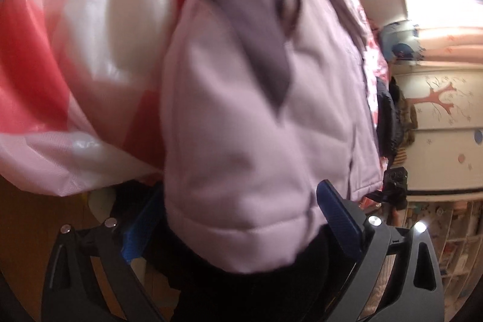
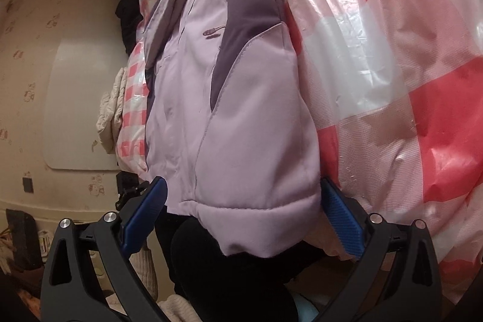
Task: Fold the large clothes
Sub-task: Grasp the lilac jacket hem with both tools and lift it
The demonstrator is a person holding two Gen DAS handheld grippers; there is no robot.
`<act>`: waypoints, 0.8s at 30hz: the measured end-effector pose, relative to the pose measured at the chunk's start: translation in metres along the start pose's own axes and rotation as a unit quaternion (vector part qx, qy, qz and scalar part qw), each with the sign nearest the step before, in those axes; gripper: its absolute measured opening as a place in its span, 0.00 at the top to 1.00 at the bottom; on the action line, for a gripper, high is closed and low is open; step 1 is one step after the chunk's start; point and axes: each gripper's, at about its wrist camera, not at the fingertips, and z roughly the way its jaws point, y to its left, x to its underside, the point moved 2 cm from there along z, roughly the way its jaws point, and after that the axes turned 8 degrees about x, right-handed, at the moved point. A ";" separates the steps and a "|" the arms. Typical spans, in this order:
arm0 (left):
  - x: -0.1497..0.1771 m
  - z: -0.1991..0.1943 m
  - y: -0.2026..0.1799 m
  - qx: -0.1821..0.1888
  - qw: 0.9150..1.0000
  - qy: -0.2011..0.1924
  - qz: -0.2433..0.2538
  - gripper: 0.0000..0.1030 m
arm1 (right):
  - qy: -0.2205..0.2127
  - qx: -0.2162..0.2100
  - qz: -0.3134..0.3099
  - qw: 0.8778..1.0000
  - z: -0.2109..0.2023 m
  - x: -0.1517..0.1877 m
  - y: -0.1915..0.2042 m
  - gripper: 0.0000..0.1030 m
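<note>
— Jacket [image 2: 241, 116], lilac with grey panels: where is it lying?
— It is filling the centre of both views, resting on a red-and-white checked plastic sheet [image 2: 392, 80].
— And each tool?
— The left tool [image 1: 238, 228] and the right tool [image 2: 241, 219] are each standing wide apart, blue pads flanking a padded cuff at lower centre.

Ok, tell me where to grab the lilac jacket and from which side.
Take the lilac jacket by its padded hem, coming from below. That stitched band hangs past the checkered plastic sheet, thick and free. The right gripper and left gripper already straddle hem sections with their jaws open, so closing there probably holds.
</note>
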 end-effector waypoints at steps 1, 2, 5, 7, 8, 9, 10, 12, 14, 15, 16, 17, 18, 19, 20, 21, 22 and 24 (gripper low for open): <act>0.000 0.003 0.004 -0.005 1.000 0.000 -0.009 0.10 | -0.004 -0.003 0.000 1.000 0.000 0.000 0.000 0.06; 0.000 0.004 0.007 -0.007 1.000 -0.004 -0.014 0.19 | -0.007 -0.007 -0.003 1.000 0.000 0.001 0.001 0.06; 0.005 0.004 -0.003 0.018 1.000 -0.016 -0.002 0.70 | -0.033 -0.024 -0.025 0.999 -0.004 0.006 0.009 0.26; 0.008 -0.002 -0.020 0.015 0.999 -0.026 0.022 0.81 | -0.049 -0.032 -0.036 0.998 -0.009 0.008 0.017 0.69; 0.009 -0.006 -0.031 0.012 0.999 -0.032 0.035 0.84 | -0.059 -0.032 -0.041 0.997 -0.012 0.009 0.022 0.70; 0.011 -0.010 -0.040 0.015 0.998 -0.040 0.043 0.85 | -0.070 -0.029 -0.051 0.996 -0.014 0.009 0.029 0.74; 0.011 -0.016 -0.049 0.023 0.997 -0.048 0.047 0.86 | -0.078 -0.029 -0.056 0.995 -0.016 0.009 0.036 0.77; 0.011 -0.029 -0.067 0.048 0.995 -0.067 0.058 0.87 | -0.099 -0.040 -0.068 0.992 -0.024 0.009 0.053 0.79; 0.015 -0.047 -0.088 0.066 0.991 -0.087 0.077 0.88 | -0.120 -0.061 -0.081 0.988 -0.036 0.012 0.070 0.82; 0.018 -0.057 -0.099 0.074 0.989 -0.096 0.089 0.89 | -0.129 -0.069 -0.090 0.985 -0.044 0.014 0.079 0.84; 0.022 -0.066 -0.111 0.082 0.986 -0.103 0.100 0.89 | -0.135 -0.075 -0.099 0.983 -0.053 0.017 0.087 0.86; 0.026 -0.079 -0.118 0.089 0.984 -0.110 0.111 0.91 | -0.140 -0.080 -0.107 0.981 -0.062 0.023 0.094 0.87; 0.028 -0.097 -0.120 0.097 0.981 -0.114 0.120 0.92 | -0.141 -0.086 -0.113 0.980 -0.069 0.029 0.101 0.89; 0.035 -0.106 -0.127 0.102 0.979 -0.117 0.131 0.92 | -0.141 -0.091 -0.121 0.978 -0.079 0.037 0.104 0.93; 0.042 -0.114 -0.133 0.102 0.977 -0.120 0.142 0.93 | -0.141 -0.094 -0.127 0.977 -0.087 0.045 0.105 0.97; 0.049 -0.124 -0.135 0.100 0.976 -0.122 0.152 0.94 | -0.137 -0.095 -0.132 0.977 -0.095 0.054 0.105 0.99; 0.051 -0.135 -0.131 0.100 0.975 -0.118 0.160 0.94 | -0.123 -0.107 -0.138 0.977 -0.100 0.062 0.104 0.99; 0.056 -0.132 -0.131 0.089 0.976 -0.087 0.181 0.94 | -0.093 -0.085 -0.140 0.982 -0.100 0.075 0.090 0.98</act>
